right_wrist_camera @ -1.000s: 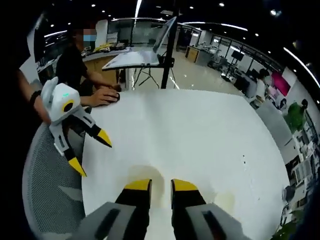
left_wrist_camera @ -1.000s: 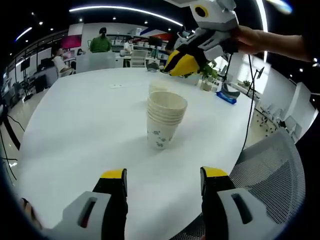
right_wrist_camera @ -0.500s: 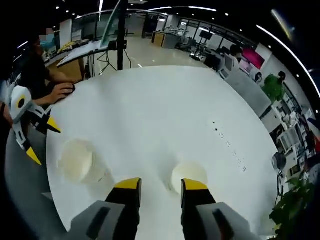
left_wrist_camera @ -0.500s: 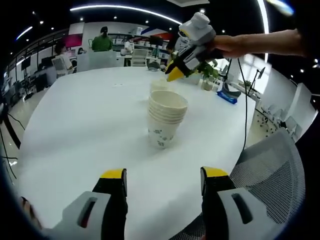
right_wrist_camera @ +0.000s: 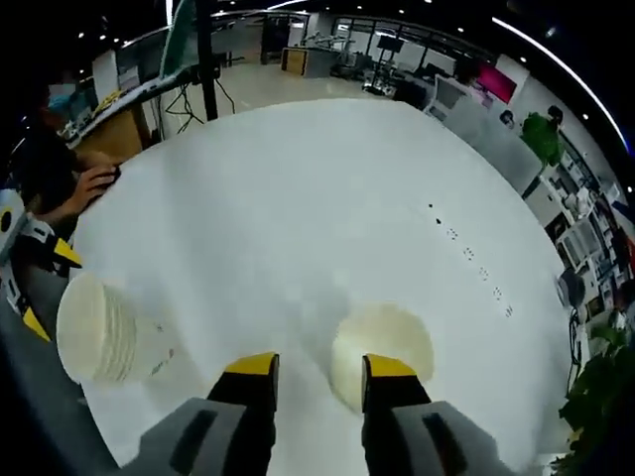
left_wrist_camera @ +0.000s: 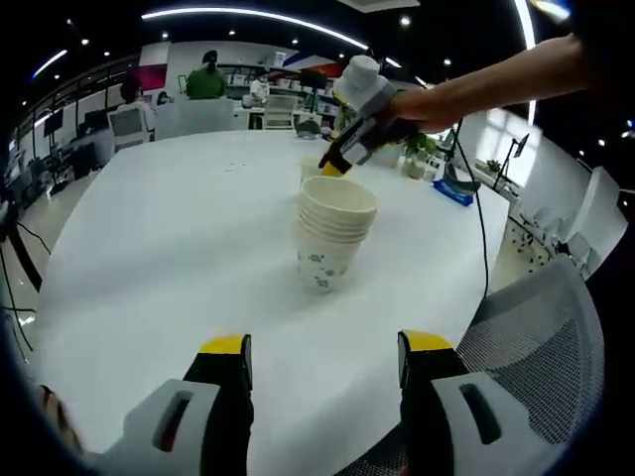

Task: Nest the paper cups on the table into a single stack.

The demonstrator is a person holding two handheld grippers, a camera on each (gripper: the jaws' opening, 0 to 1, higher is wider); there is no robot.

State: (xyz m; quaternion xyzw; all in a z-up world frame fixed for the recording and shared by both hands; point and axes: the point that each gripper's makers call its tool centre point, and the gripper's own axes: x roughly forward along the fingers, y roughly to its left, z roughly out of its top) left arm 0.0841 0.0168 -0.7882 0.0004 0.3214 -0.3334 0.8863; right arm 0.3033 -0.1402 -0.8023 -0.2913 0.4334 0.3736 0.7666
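A stack of several white paper cups point(left_wrist_camera: 332, 233) stands upright near the middle of the round white table point(left_wrist_camera: 159, 248). A single cup point(left_wrist_camera: 314, 169) stands just behind it. My left gripper point(left_wrist_camera: 325, 347) is open and hangs well short of the stack, holding nothing. My right gripper point(left_wrist_camera: 333, 165), held by a hand, reaches in from the upper right and points down at the single cup. In the right gripper view, my right gripper point(right_wrist_camera: 319, 369) is open above the single cup point(right_wrist_camera: 382, 337). Its right fingertip point(right_wrist_camera: 389, 369) is over the cup's near rim. The stack point(right_wrist_camera: 104, 327) lies to the left, beside the left gripper point(right_wrist_camera: 40, 288).
A grey mesh chair point(left_wrist_camera: 536, 327) stands at the table's near right edge. A blue object point(left_wrist_camera: 451, 193) and a plant point(left_wrist_camera: 412, 149) sit at the far right of the table. A person's hand point(right_wrist_camera: 84, 188) rests at a desk past the table edge. Bare tabletop lies all around the cups.
My right gripper has moved out over the table to the single cup and its jaws have opened wider. My left gripper and the stack have stayed put.
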